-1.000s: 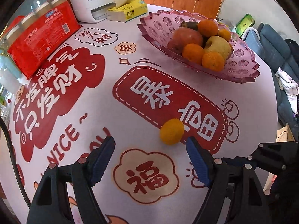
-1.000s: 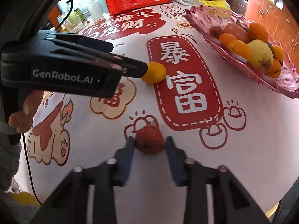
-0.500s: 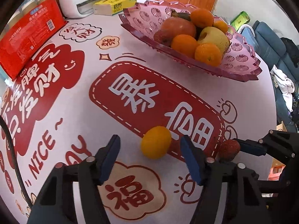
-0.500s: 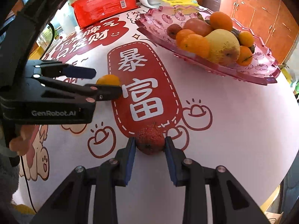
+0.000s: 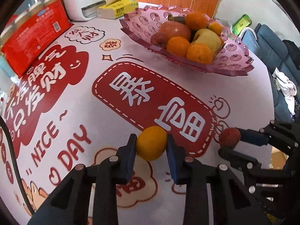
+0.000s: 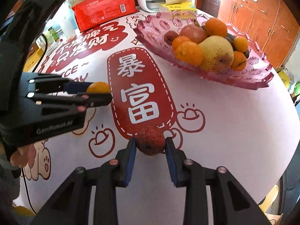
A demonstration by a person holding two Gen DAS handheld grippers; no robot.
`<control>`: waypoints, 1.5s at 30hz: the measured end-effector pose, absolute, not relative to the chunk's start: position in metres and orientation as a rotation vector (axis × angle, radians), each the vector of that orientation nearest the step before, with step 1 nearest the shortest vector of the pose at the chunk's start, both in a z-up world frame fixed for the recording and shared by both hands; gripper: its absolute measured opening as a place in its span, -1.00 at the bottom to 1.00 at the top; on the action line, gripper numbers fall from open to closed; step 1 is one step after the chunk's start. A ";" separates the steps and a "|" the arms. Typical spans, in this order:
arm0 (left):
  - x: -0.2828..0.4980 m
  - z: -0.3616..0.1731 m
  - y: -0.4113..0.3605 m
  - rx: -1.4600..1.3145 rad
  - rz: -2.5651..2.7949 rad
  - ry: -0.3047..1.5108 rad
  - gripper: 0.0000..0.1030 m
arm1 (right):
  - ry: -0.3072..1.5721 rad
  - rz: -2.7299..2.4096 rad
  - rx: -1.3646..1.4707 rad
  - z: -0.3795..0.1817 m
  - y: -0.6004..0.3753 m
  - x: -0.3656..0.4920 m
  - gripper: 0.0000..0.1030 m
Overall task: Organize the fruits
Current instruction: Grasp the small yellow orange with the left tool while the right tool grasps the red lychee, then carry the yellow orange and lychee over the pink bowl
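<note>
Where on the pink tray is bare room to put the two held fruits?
The pink tray has bare room at its right end, beyond the yellow apple, and at its far left end. The middle is crowded with piled fruit.

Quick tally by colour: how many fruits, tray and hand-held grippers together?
Orange fruits: 6, one in the left hand-held gripper
Red fruits: 3, one in the right hand-held gripper
Yellow-green fruit: 1
Total: 10, plus dark pieces too hidden to count
</note>
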State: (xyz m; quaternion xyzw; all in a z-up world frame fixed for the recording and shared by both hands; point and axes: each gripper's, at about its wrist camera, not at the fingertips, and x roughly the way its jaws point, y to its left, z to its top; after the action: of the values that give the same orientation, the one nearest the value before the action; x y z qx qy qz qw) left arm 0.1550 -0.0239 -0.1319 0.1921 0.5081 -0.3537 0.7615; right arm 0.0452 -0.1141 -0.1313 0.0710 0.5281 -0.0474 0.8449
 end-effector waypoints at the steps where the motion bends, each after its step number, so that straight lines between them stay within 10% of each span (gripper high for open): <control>1: 0.151 -0.128 -0.023 0.417 -0.764 1.099 -0.43 | 1.110 -0.100 0.149 -0.128 -0.114 0.044 -0.39; 25: 0.132 0.001 -0.048 0.263 -0.573 0.955 -0.43 | 0.950 -0.001 -0.013 -0.025 -0.163 0.053 -0.39; 45: 0.184 -0.023 -0.150 0.135 -0.323 0.999 -0.43 | 0.903 0.045 -0.072 -0.005 -0.313 0.141 -0.39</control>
State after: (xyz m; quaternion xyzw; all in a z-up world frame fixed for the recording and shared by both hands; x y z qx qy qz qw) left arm 0.1842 -0.1496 -0.0232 0.0644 0.4763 -0.1543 0.8633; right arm 0.1412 -0.3130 -0.0048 -0.0348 0.4360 0.0219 0.8990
